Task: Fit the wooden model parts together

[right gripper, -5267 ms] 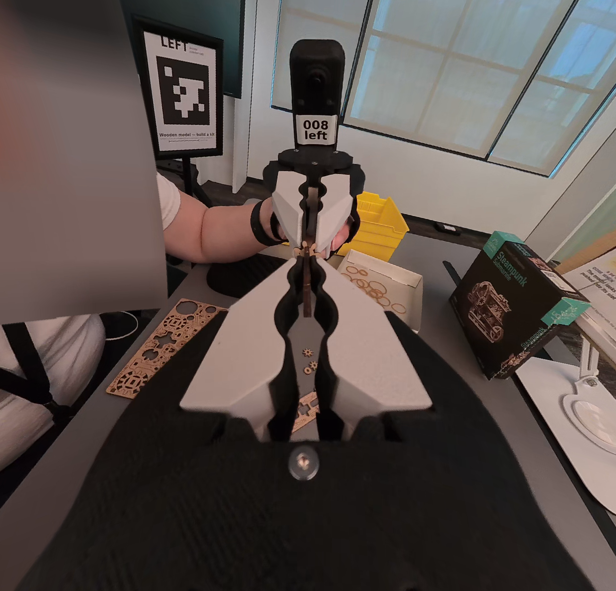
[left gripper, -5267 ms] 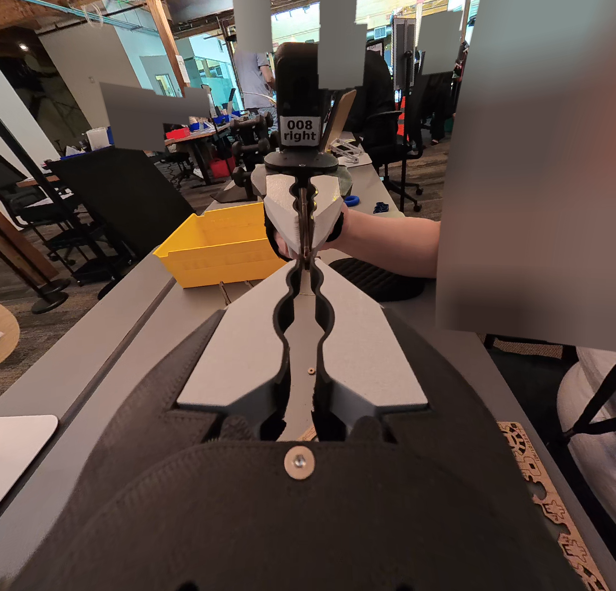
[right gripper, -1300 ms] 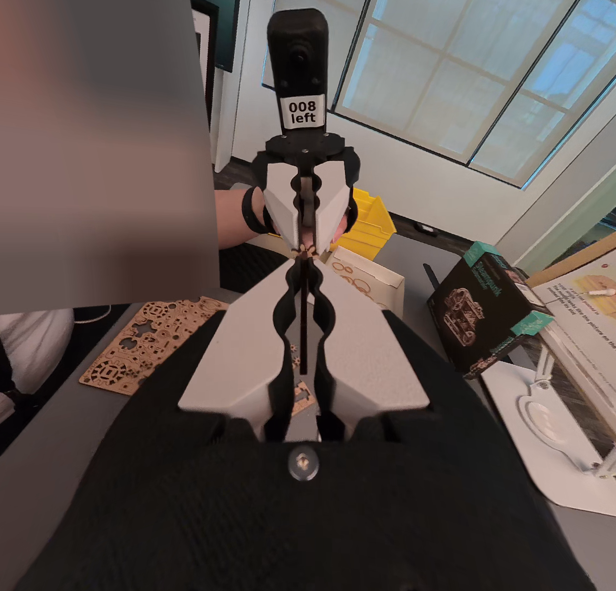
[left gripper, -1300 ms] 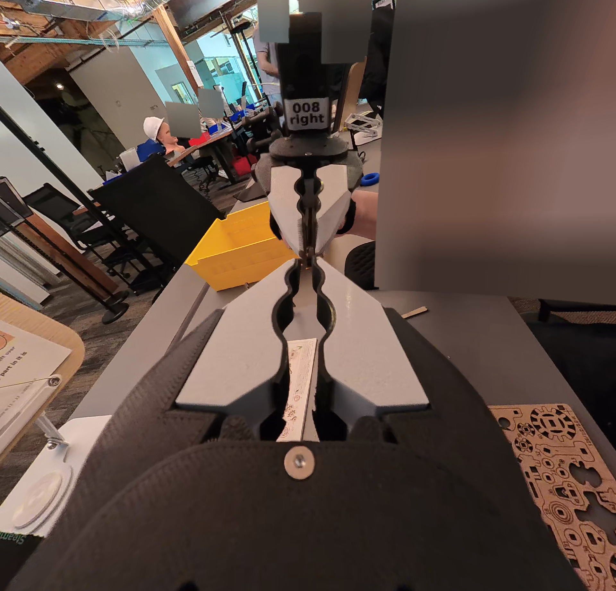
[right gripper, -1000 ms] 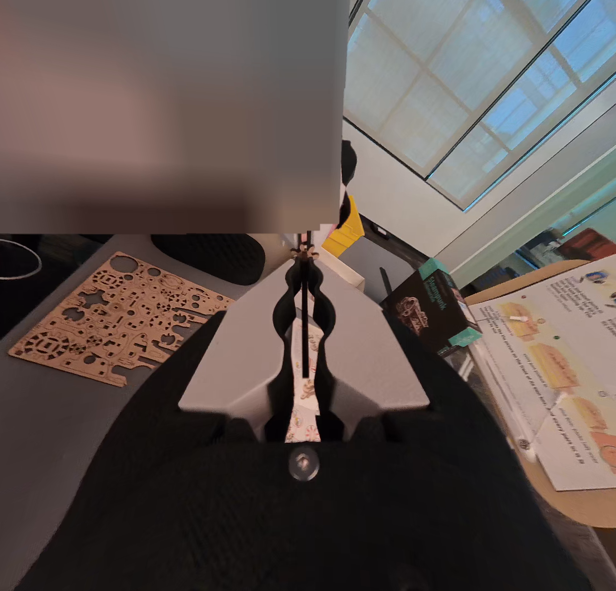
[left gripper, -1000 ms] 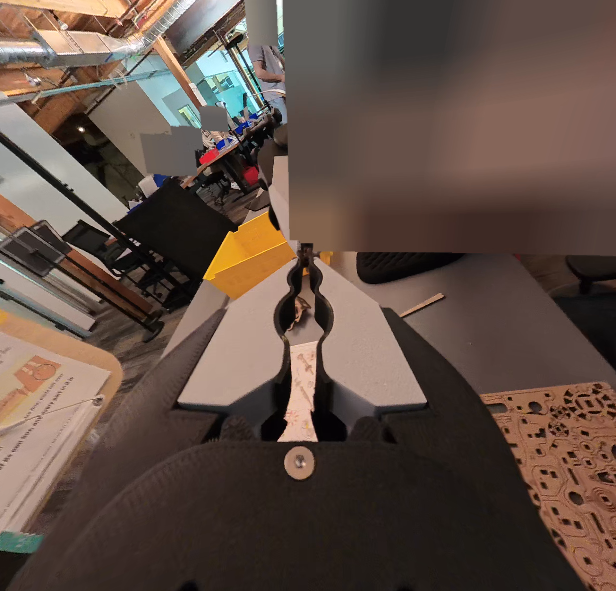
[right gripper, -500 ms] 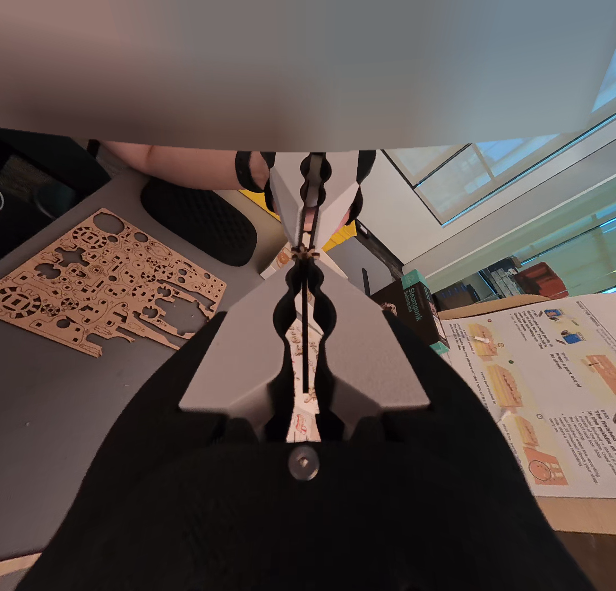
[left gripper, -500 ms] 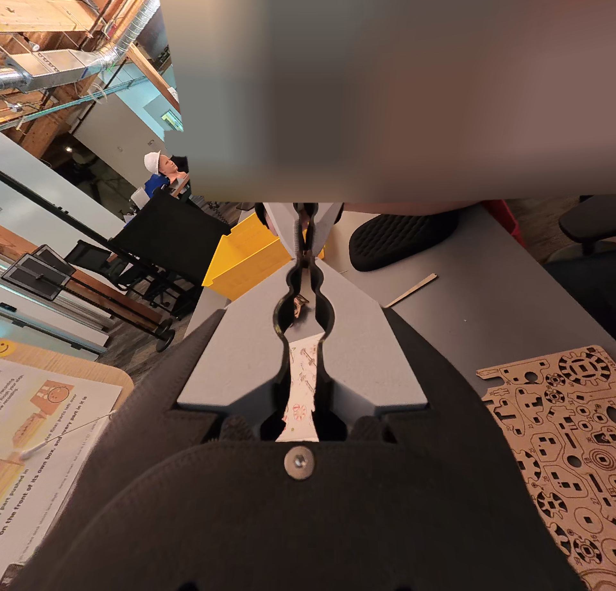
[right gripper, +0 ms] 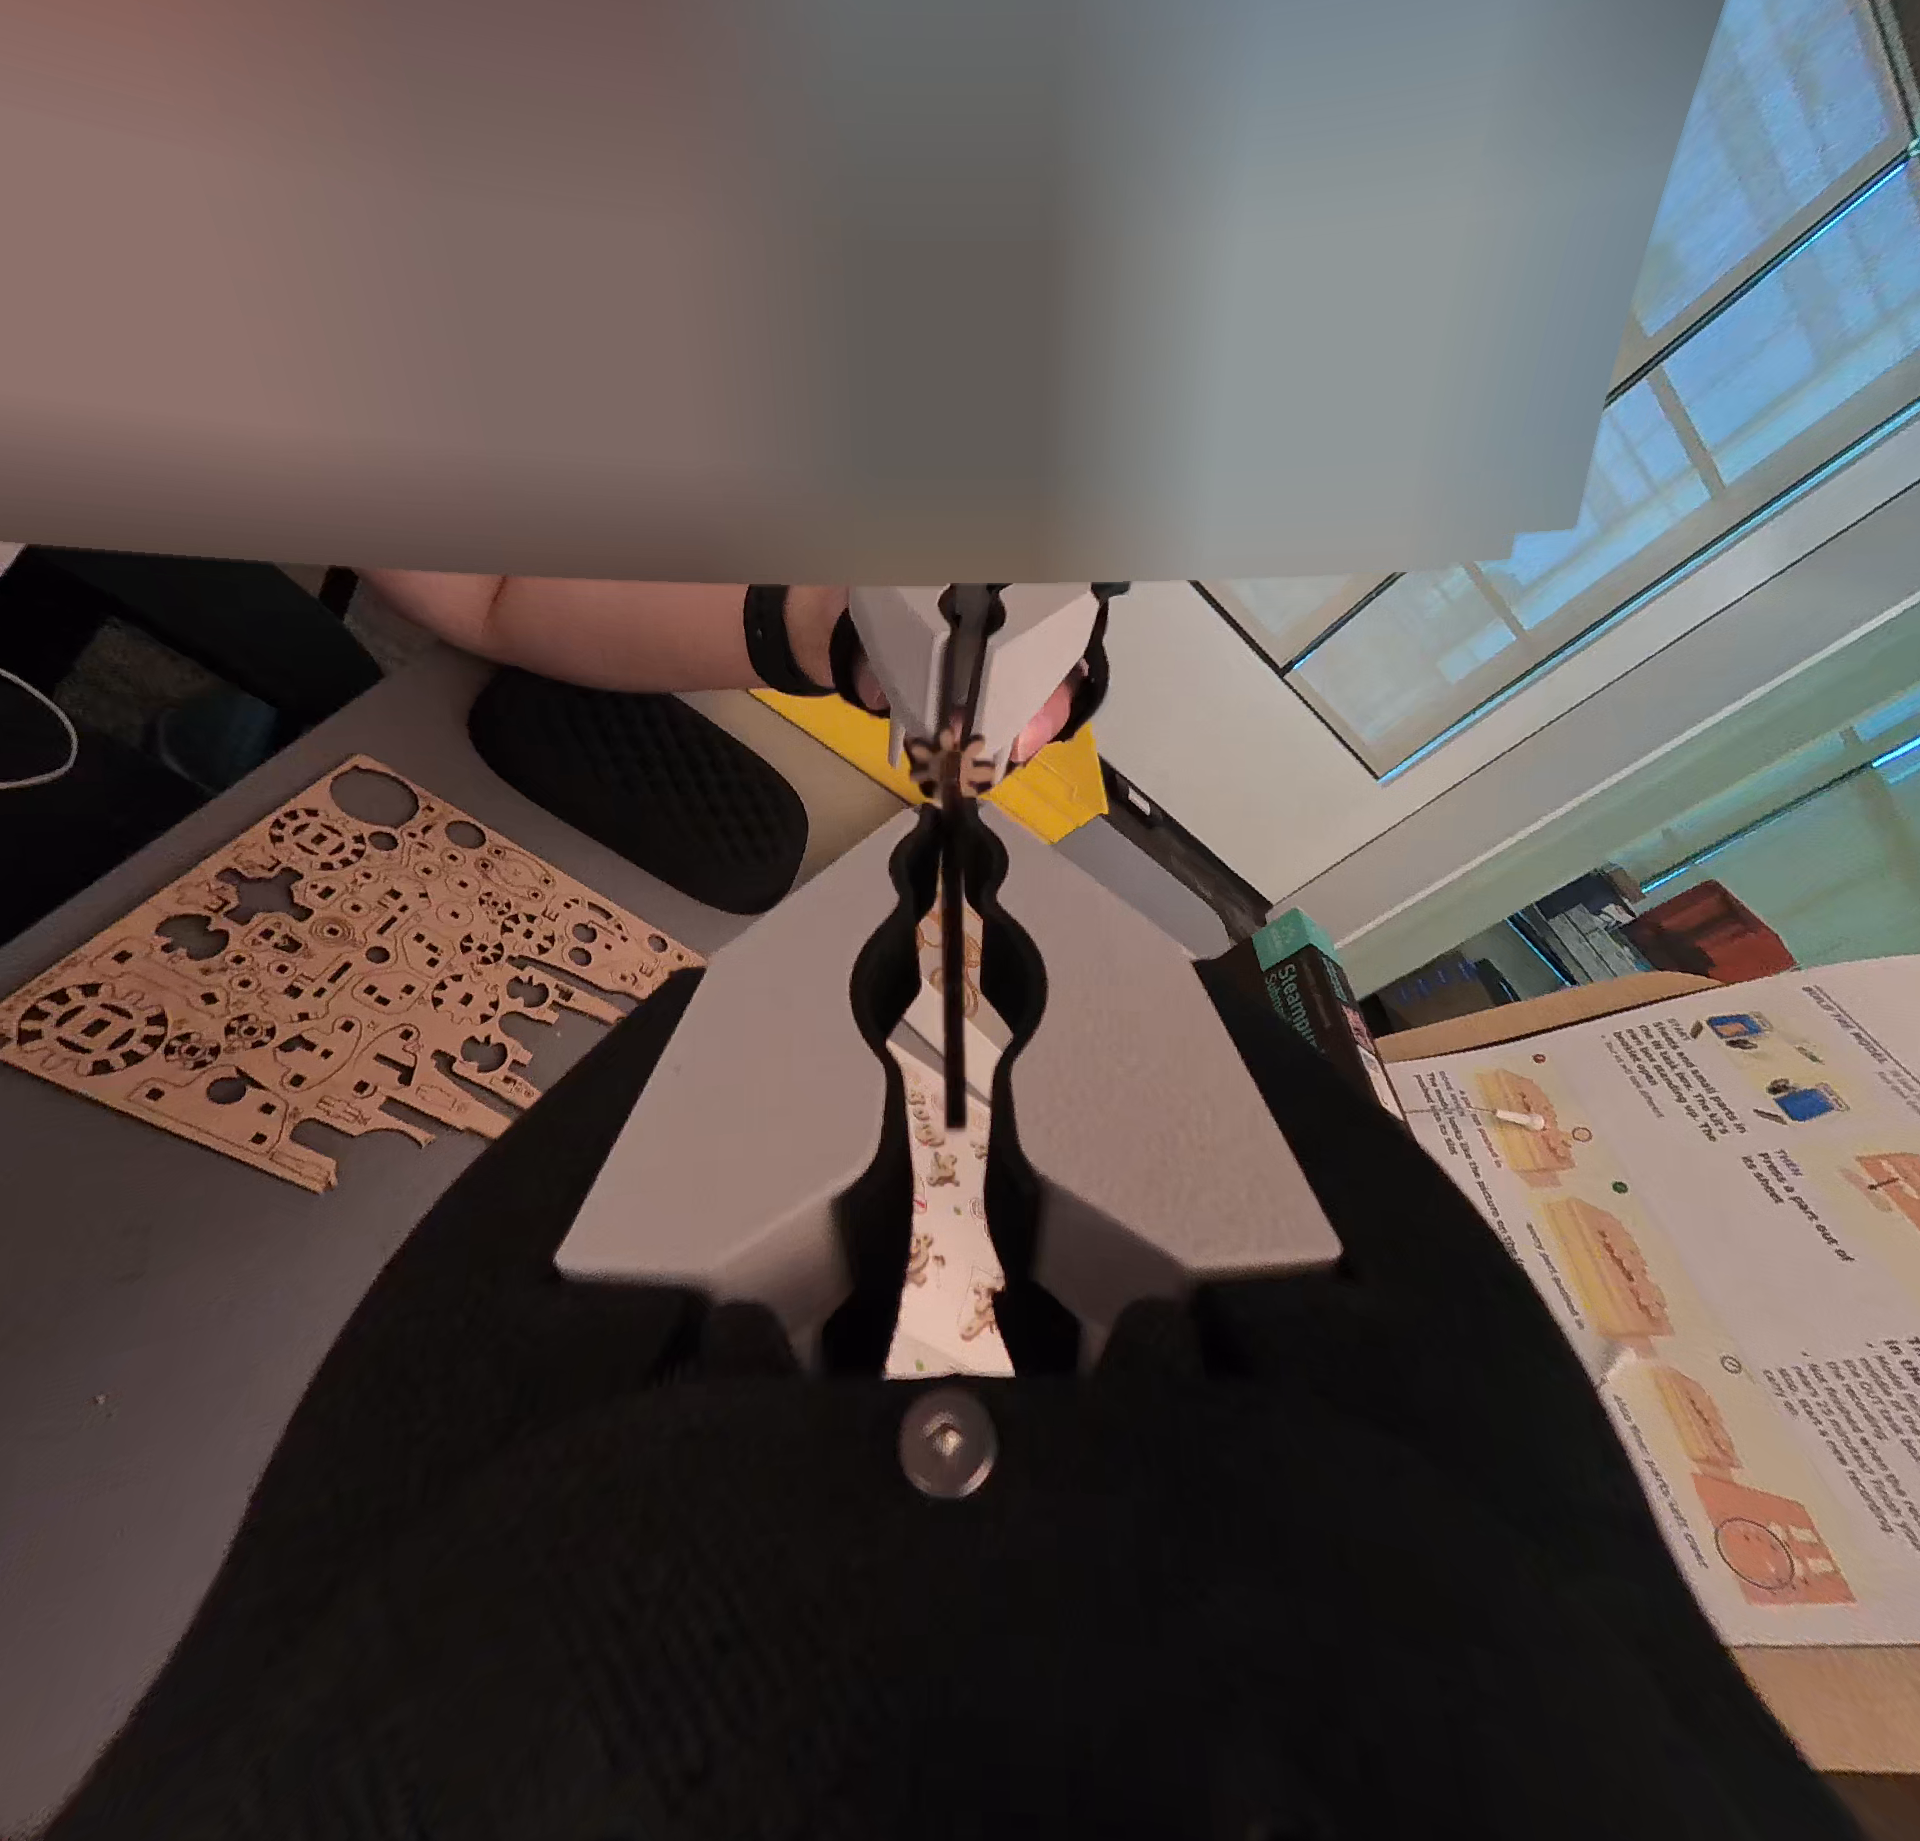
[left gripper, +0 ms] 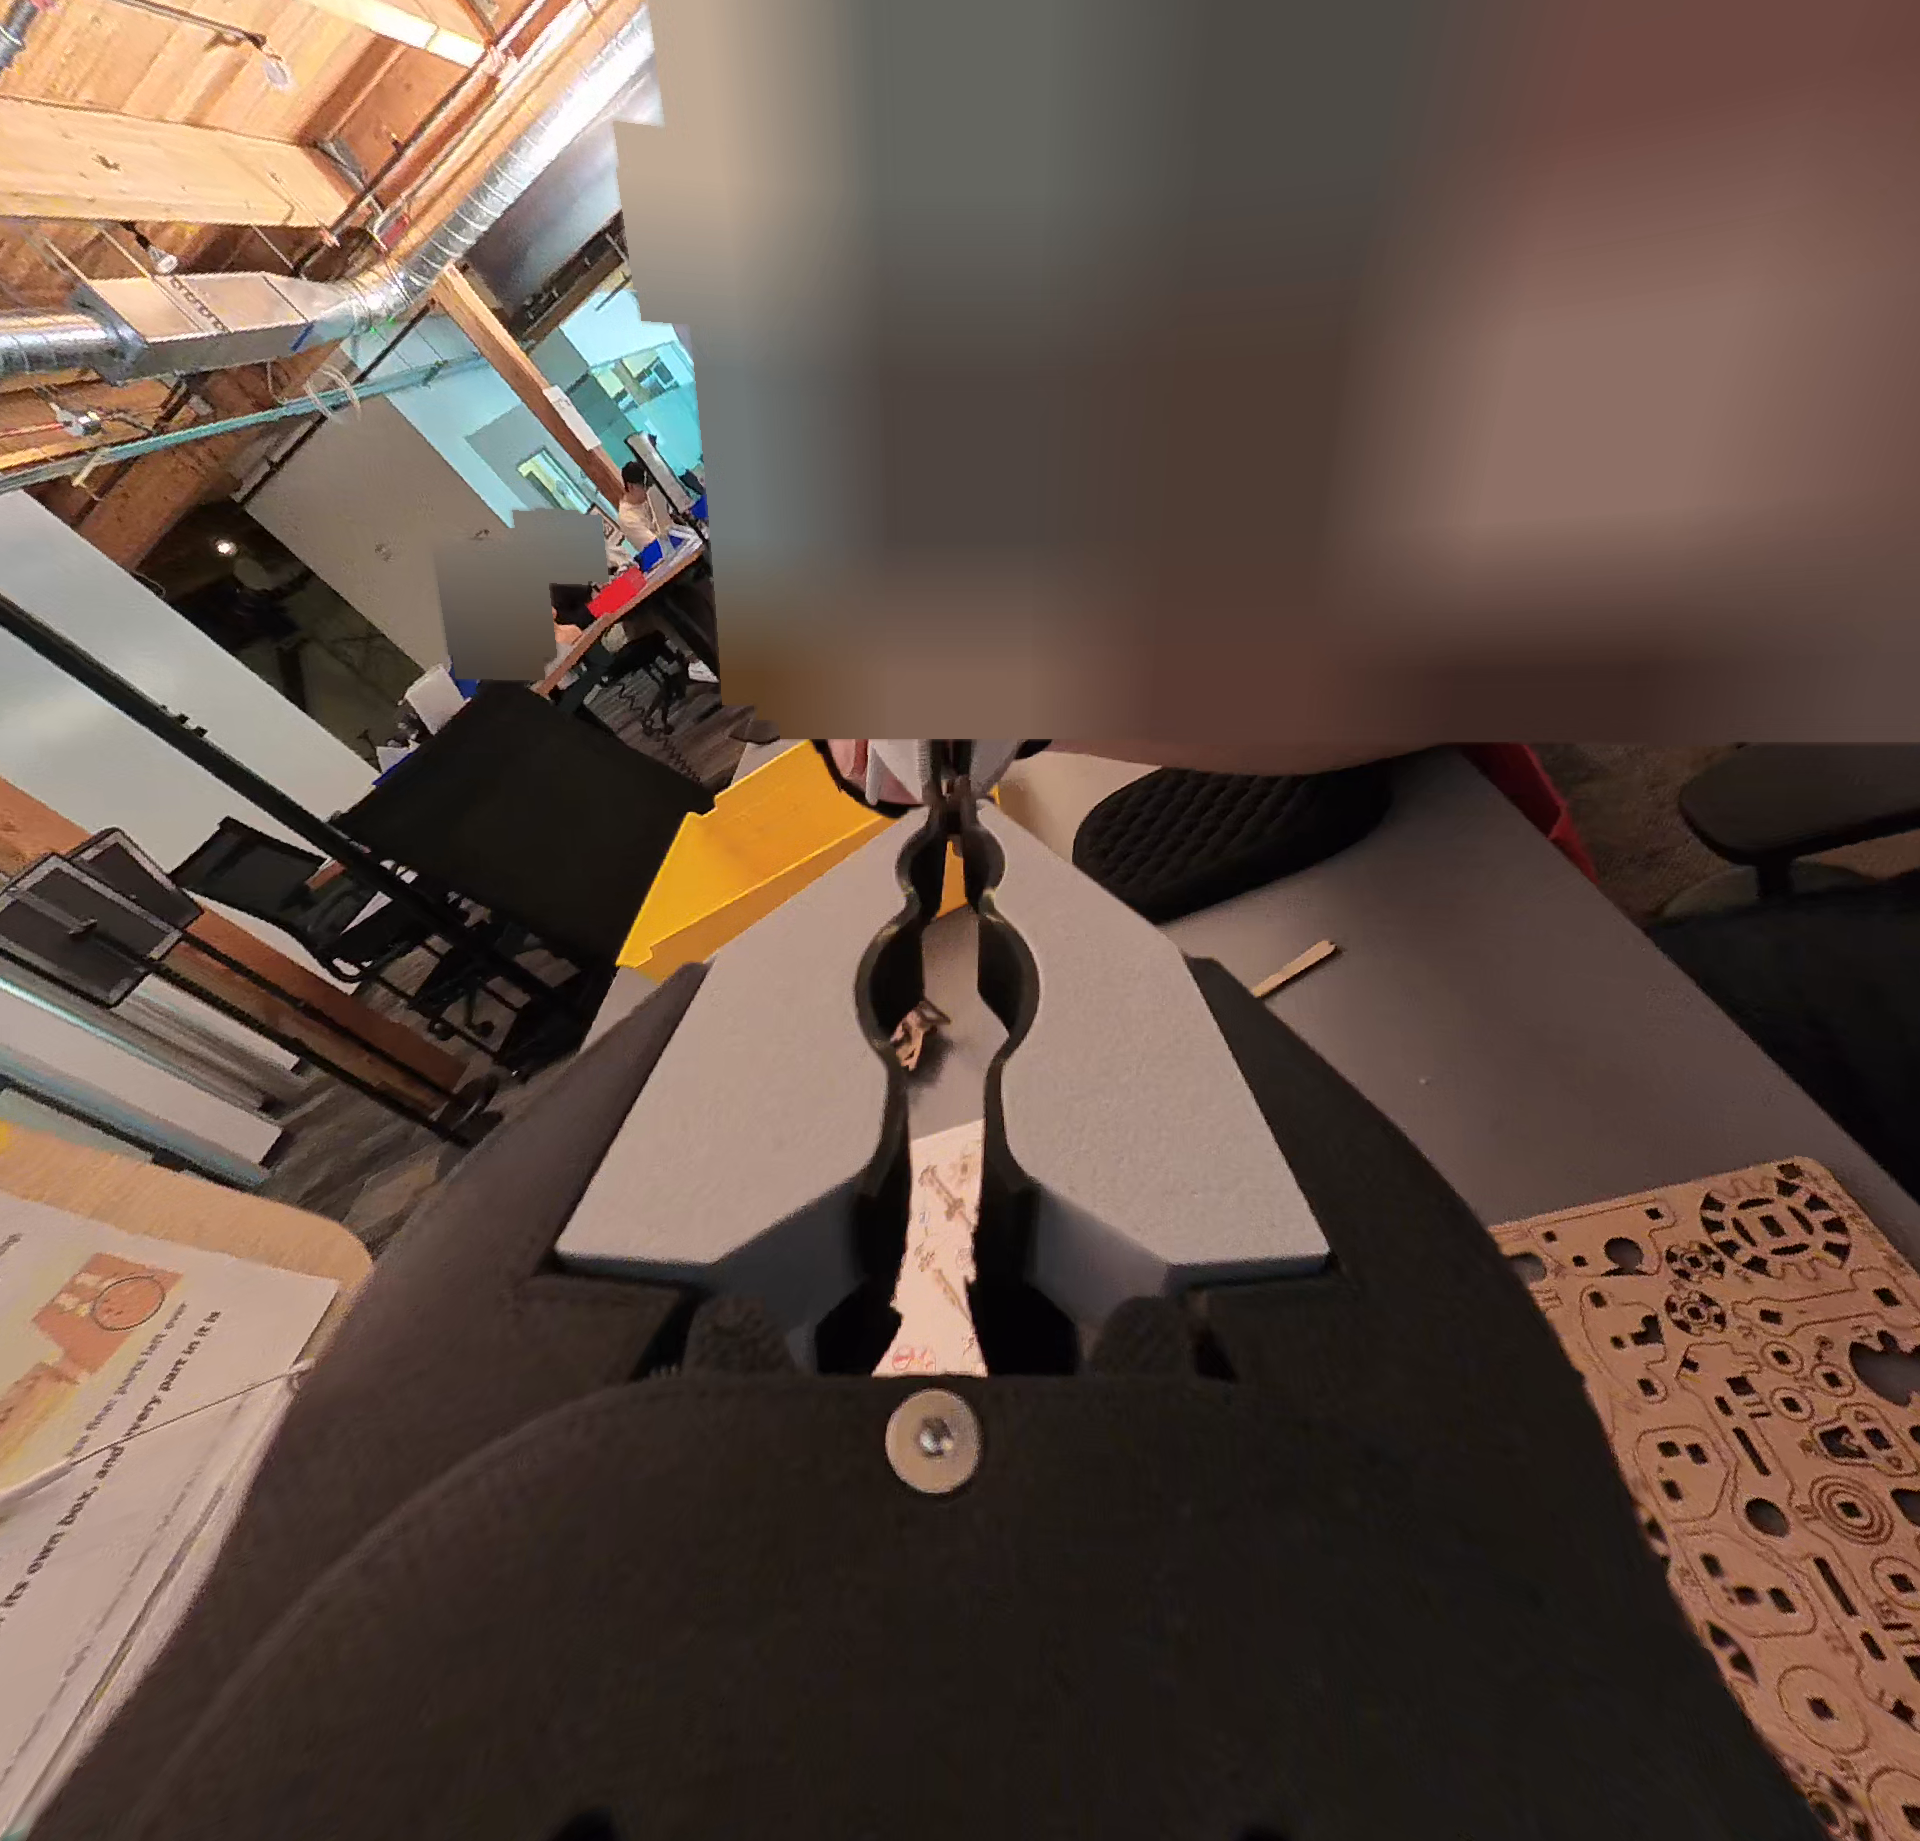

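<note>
meeting tip to tip above the grey tabletop [left gripper: 1507, 1043], the two grippers face each other. right gripper [right gripper: 943, 823]: fingers closed on a thin dark wooden strip [right gripper: 952, 1012], held edge-on, running back between the pads and poking just past the tips. left gripper [left gripper: 948, 823]: fingers closed; a small pale gear-shaped wooden piece [right gripper: 948, 761] sits at its tips in the right wrist view, touching the forward end of the strip, though whether it is fitted onto the strip cannot be told. a hand [right gripper: 1044, 721] with a black wrist strap holds the left gripper. items lying on the tabletop: laser-cut wooden parts sheet [right gripper: 312, 970], many cut-outs empty, to the left in the right wrist view; small loose wooden part [left gripper: 916, 1031], seen through the gap in the left fingers; thin wooden stick [left gripper: 1294, 966]; black textured pad [right gripper: 634, 783]; yellow bin [left gripper: 769, 846] behind the fingertips; dark kit box [right gripper: 1309, 1002] with a teal corner; printed instruction sheet [right gripper: 1683, 1220] at the right edge; illustrated paper [right gripper: 951, 1261] beneath the grippers.
</note>
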`<act>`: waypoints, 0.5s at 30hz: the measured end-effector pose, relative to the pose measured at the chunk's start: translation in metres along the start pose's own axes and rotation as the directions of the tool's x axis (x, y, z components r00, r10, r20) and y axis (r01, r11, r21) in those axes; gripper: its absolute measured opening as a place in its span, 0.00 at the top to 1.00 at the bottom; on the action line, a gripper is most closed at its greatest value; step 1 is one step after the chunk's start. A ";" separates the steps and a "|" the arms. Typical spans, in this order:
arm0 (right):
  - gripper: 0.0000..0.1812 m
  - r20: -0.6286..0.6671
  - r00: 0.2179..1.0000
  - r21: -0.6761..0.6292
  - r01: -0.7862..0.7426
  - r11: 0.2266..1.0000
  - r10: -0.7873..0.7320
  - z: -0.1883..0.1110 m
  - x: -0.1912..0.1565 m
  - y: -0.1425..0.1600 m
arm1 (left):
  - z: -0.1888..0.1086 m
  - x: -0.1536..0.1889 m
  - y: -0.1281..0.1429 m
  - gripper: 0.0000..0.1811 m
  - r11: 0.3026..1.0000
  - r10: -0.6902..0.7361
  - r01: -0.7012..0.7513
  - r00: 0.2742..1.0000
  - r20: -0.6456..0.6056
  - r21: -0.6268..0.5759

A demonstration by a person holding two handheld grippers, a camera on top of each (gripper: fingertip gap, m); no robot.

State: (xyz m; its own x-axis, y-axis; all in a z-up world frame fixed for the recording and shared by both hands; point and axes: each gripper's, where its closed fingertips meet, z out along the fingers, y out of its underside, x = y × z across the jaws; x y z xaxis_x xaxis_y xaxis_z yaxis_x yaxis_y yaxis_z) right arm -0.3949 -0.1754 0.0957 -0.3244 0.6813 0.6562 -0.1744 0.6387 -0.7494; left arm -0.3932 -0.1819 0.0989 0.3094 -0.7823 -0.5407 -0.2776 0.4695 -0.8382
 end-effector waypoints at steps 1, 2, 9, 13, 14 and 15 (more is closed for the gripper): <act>0.99 -0.004 1.000 0.017 -0.008 1.000 0.008 -0.002 0.002 -0.002 | -0.001 -0.001 -0.002 1.00 1.000 -0.008 0.008 1.000 0.001 0.013; 0.99 -0.005 1.000 0.038 -0.018 0.999 0.018 -0.003 0.002 -0.005 | -0.002 -0.001 -0.004 1.00 1.000 -0.012 0.012 1.000 0.000 0.027; 0.99 0.024 0.997 0.069 -0.068 0.995 0.067 -0.003 0.000 -0.009 | 0.000 0.002 -0.006 1.00 0.999 -0.001 0.001 1.000 -0.006 0.043; 0.99 0.021 0.998 0.026 -0.062 0.998 0.062 -0.004 0.000 -0.006 | 0.001 0.001 -0.002 0.99 1.000 0.021 -0.021 1.000 0.008 0.008; 0.99 0.019 0.998 0.018 -0.055 0.998 0.054 -0.003 0.000 -0.005 | 0.001 0.001 -0.002 0.99 1.000 0.020 -0.020 1.000 0.007 0.001; 0.99 0.020 0.998 0.013 -0.053 0.999 0.052 -0.003 -0.001 -0.006 | 0.001 0.001 -0.002 0.99 1.000 0.021 -0.021 1.000 0.007 -0.004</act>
State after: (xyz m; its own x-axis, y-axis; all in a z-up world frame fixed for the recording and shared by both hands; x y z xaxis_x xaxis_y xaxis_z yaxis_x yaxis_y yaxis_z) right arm -0.3908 -0.1784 0.0997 -0.3516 0.7065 0.6142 -0.1690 0.5974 -0.7839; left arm -0.3916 -0.1835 0.0994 0.3097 -0.7692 -0.5590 -0.2880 0.4844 -0.8261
